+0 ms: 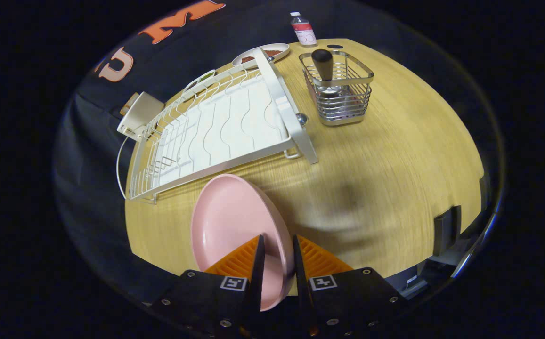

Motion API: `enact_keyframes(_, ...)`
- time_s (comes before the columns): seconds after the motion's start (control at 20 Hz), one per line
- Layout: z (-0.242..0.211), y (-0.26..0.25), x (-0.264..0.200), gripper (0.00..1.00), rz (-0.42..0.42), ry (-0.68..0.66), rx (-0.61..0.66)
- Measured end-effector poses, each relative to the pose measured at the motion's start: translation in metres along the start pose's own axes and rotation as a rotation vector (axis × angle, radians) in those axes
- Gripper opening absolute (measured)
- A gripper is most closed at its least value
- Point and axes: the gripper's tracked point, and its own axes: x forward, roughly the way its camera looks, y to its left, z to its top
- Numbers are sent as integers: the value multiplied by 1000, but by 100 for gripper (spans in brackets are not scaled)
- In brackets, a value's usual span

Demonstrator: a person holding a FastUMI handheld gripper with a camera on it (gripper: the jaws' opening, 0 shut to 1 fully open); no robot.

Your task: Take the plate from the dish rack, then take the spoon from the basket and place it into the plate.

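Observation:
A pink plate [230, 221] hangs above the wooden table [394, 155], held on edge and tilted, its rim pinched between my two fingers. My gripper [278, 252] is shut on that rim. Beyond the plate lies the white wire dish rack [215, 127], with no dishes in it. To the rack's right stands a wire basket [340, 92] holding the spoon [323, 63], whose dark handle sticks up out of it.
A white plate [263, 54] with something brown on it lies behind the rack. A small bottle [303, 29] stands at the table's far edge. A beige box [139, 113] sits by the rack's far left corner. A dark shadow falls on the table ahead of my fingers.

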Motion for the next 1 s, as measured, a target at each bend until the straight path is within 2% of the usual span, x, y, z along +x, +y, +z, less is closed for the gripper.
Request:
enact_keyframes(0.05, 1, -5, -3, 31, -13, 3, -15)
enact_keyframes(0.2, 11, -5, -10, 29, 15, -31, 7)
enact_keyframes(0.35, 36, -14, -21, 29, 4, -152, -4)
enact_keyframes(0.55, 66, -29, -41, 42, -38, -332, -37)
enact_keyframes(0.7, 92, -35, -53, 48, -60, -465, -57)
enact_keyframes(0.8, 110, -35, -58, 49, -63, -550, -92)
enact_keyframes(1.0, 138, -29, -55, 49, -87, -668, -249)
